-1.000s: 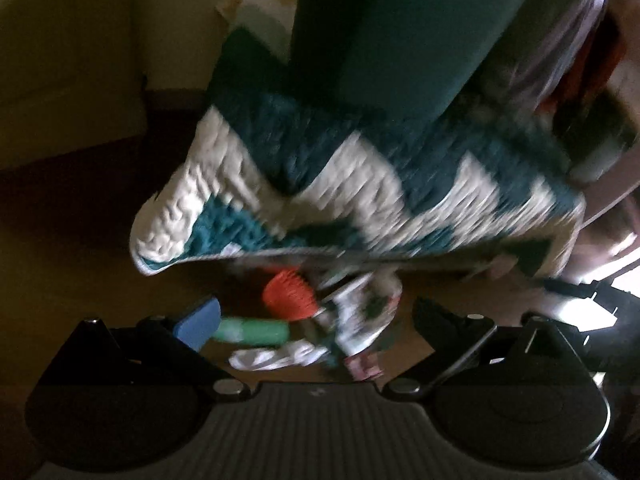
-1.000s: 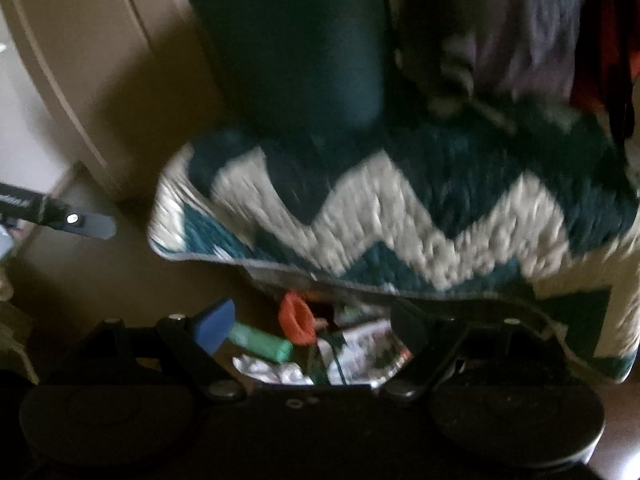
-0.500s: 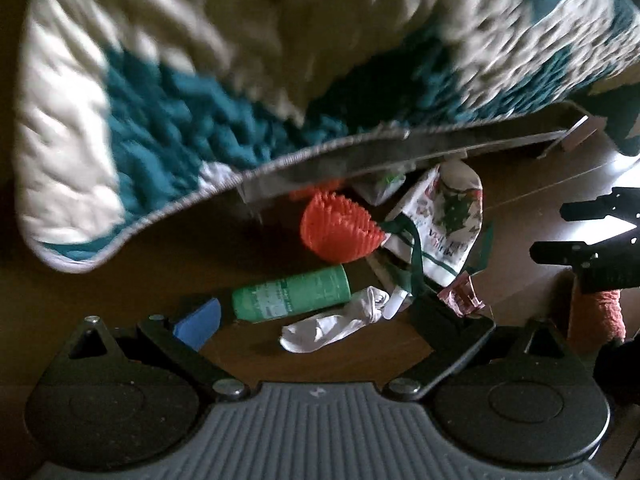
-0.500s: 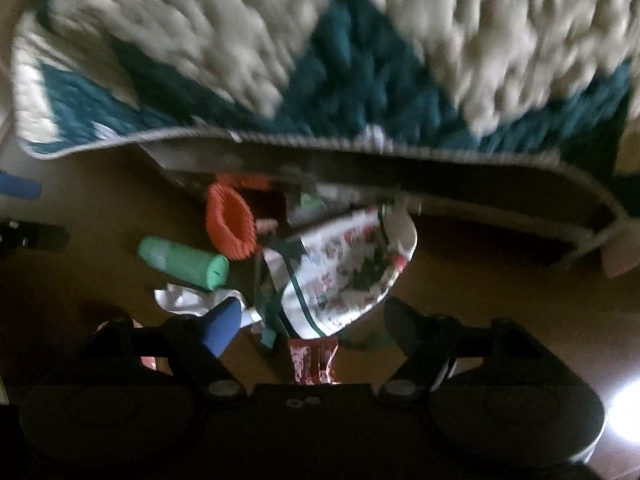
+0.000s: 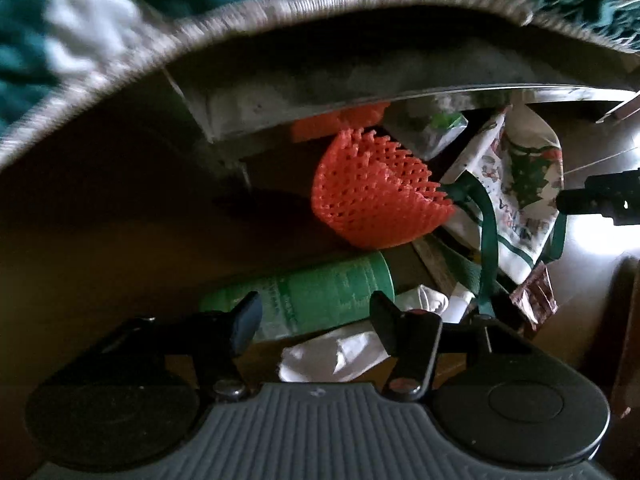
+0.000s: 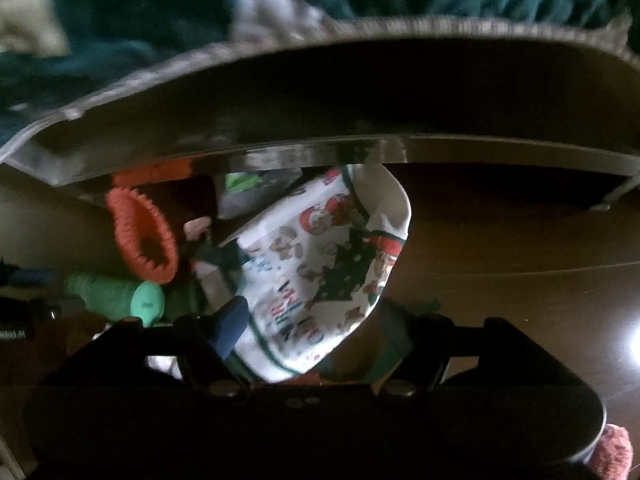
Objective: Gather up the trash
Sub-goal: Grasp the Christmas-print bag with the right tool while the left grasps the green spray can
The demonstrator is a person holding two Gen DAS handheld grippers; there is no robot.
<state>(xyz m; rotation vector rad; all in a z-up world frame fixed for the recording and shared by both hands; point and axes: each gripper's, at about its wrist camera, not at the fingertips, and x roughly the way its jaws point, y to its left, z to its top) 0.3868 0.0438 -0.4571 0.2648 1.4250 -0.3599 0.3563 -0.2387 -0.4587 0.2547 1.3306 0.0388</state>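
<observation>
A heap of trash lies on the wooden floor under a bed's edge. My left gripper (image 5: 314, 316) points down over a green bottle (image 5: 304, 292) lying on its side. Its jaws are closing, one on each side of the bottle, and I see no firm press. A crumpled white tissue (image 5: 336, 354) lies just below the bottle. My right gripper (image 6: 312, 330) is closing around a Christmas-printed paper bag (image 6: 320, 272), which fills the gap between its fingers. An orange mesh cup (image 5: 376, 196) sits between bottle and bag, and a red wrapper (image 5: 536, 296) lies beside the bag.
A metal bed rail (image 5: 320, 100) and a teal-and-white quilt (image 5: 80, 40) hang close over the heap. Bare dark floor (image 6: 520, 260) spreads to the right of the bag. A pink fuzzy item (image 6: 612, 452) shows at the bottom right corner.
Both grippers have dropped from above the quilt to floor level at the heap. The left jaws have narrowed over the green bottle. The right jaws have narrowed slightly around the printed bag.
</observation>
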